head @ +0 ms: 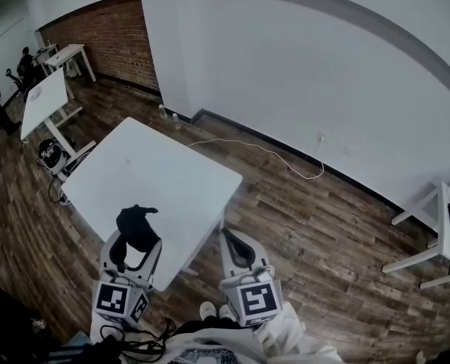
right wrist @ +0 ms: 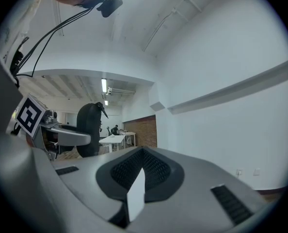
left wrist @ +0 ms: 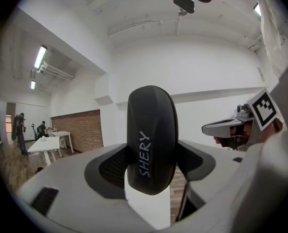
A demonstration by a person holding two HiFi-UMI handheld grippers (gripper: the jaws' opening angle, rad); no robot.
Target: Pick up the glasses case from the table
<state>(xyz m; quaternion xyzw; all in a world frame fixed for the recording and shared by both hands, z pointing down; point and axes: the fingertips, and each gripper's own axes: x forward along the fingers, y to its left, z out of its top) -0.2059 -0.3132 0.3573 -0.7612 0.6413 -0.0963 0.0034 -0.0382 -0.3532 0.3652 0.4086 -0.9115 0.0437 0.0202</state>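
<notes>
the person's white sleeve (head: 289,332) lies nearest. just beyond it the grey left gripper (head: 138,243) is clamped on the black oval hard-shell glasses case (left wrist: 151,140), its pads pressing the case's two broad sides. the grey right gripper (head: 236,243), to its right, is closed with nothing in it. the case hangs above the near edge of the white rectangular counter (head: 164,165) and looks clear of it, so the pick-up seems essentially done, with only keeping it held left. its long axis stands upright, crosswise to the jaws, with one rounded end toward the ceiling and lettering running up its side.
</notes>
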